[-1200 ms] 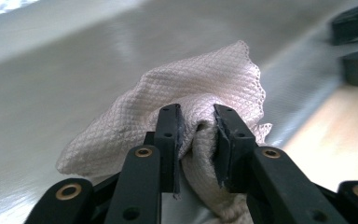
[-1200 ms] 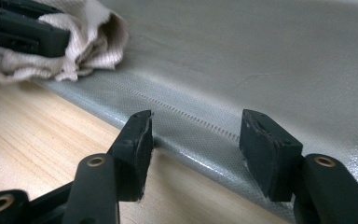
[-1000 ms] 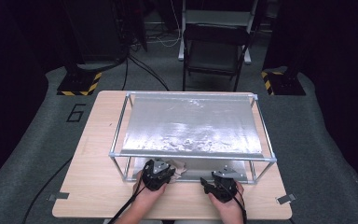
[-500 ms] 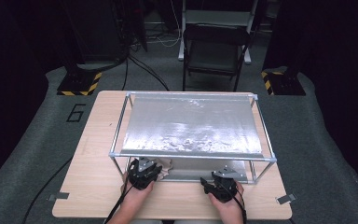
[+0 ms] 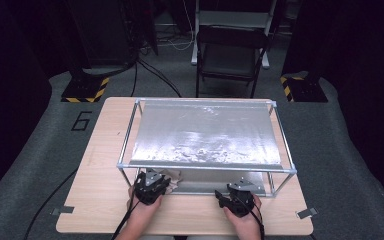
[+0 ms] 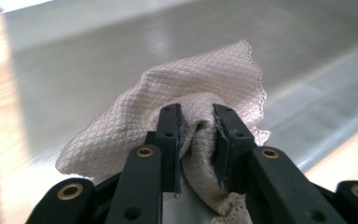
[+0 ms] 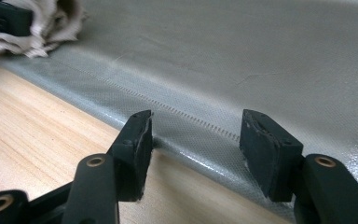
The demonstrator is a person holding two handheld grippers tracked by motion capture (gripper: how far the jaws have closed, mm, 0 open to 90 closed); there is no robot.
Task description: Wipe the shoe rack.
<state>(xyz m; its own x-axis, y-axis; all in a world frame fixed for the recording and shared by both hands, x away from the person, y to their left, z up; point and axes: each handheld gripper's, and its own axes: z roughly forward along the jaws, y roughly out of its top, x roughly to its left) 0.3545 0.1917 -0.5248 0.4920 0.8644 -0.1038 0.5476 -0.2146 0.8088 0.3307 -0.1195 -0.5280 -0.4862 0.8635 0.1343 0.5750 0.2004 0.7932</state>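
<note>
Pinching the beige cloth (image 6: 200, 88) between my left gripper (image 6: 198, 135) jaws, I hold it on the grey mat (image 7: 242, 60) under the frame's near-left corner; my right gripper (image 7: 193, 140) hovers open over the mat's edge.

Left gripper (image 5: 152, 186) with clamped cloth (image 5: 172, 176) slid leftward along near edge of silver mat (image 5: 205, 140)
</note>
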